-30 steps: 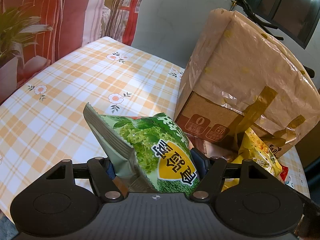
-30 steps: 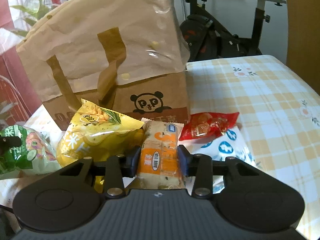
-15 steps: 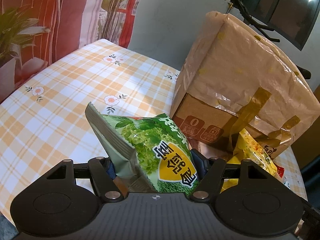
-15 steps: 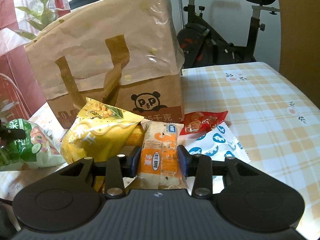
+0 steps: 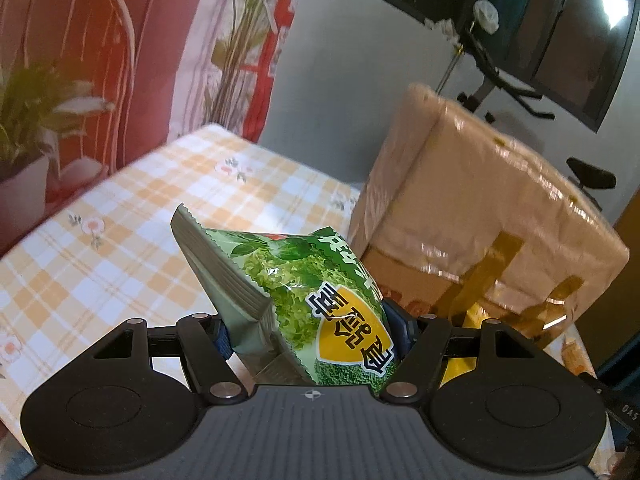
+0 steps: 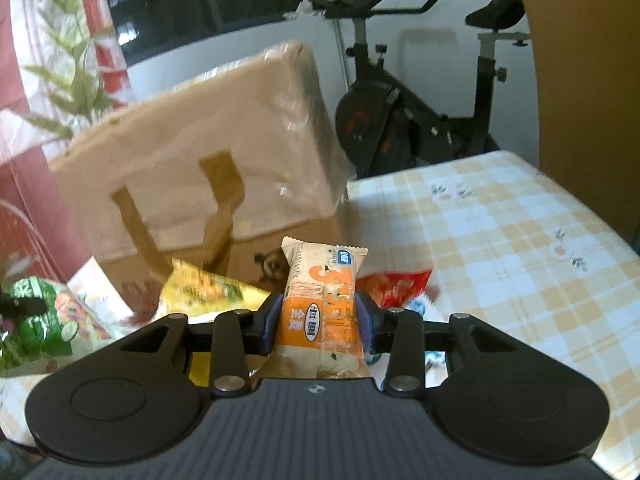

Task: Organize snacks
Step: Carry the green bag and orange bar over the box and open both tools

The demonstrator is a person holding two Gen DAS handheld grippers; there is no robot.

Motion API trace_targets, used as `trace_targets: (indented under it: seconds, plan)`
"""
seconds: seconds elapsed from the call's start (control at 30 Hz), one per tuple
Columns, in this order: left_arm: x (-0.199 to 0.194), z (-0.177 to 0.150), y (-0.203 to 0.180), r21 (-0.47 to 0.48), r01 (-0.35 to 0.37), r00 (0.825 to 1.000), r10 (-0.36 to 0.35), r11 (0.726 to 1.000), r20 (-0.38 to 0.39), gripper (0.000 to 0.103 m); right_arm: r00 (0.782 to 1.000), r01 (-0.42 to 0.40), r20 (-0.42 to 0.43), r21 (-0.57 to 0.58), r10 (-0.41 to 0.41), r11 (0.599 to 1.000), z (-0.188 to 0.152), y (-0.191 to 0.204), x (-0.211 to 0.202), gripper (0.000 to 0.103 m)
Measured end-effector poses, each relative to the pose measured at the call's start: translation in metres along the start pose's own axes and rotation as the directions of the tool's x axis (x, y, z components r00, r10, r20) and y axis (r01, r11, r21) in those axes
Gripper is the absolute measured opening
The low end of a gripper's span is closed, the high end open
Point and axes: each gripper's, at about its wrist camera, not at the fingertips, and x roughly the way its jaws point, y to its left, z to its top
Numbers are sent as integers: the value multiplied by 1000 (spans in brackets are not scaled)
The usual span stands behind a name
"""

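My left gripper (image 5: 312, 332) is shut on a puffy green snack bag (image 5: 304, 296) held above the checked tablecloth (image 5: 120, 248). In the right wrist view that same green snack bag (image 6: 40, 316) shows at the far left. My right gripper (image 6: 318, 322) is shut on an orange and white snack bar (image 6: 324, 300), standing upright between the blue pads. A brown paper bag (image 5: 480, 216) with folded handles stands behind both; in the right wrist view the brown paper bag (image 6: 200, 176) fills the middle. Its opening is hidden from both views.
A yellow snack bag (image 6: 200, 292) and a red packet (image 6: 396, 286) lie at the paper bag's foot, with a blue and white packet (image 6: 420, 306) partly hidden. An exercise bike (image 6: 420, 120) stands beyond the table. A potted plant (image 5: 32, 128) and red curtain are at the left.
Both grippers have risen and tipped upward with their snacks still gripped. The paper bag and the loose packets sit lower in both views, now blurred.
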Motion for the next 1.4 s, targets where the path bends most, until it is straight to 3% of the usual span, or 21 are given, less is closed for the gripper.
trace_targets:
  seconds: [0.37,0.6,0.8,1.07,1.4]
  plan:
    - [-35,35,3,-9,-39,985,40,999,170,72,990,21,141,45,-27,999,40,-10,-24,41]
    - [-59,72,-15,43,-23,950,9,999,313,72,961,45,273,-40,-33,998,74,-3,-38,41]
    - [-71,106,-48,116,30,911,-75,993,406,72,933,37,359,-85,-4,996,107,3,-42,41]
    - [-49,127,-113,252,108,885,-208,962,417,72,922,-32,379,-133,81,991,143,24,-25,41]
    - [13,121,-166,354,131,910,-255,926,328,72,951,-99,265,-223,158,970,154,67,28,41]
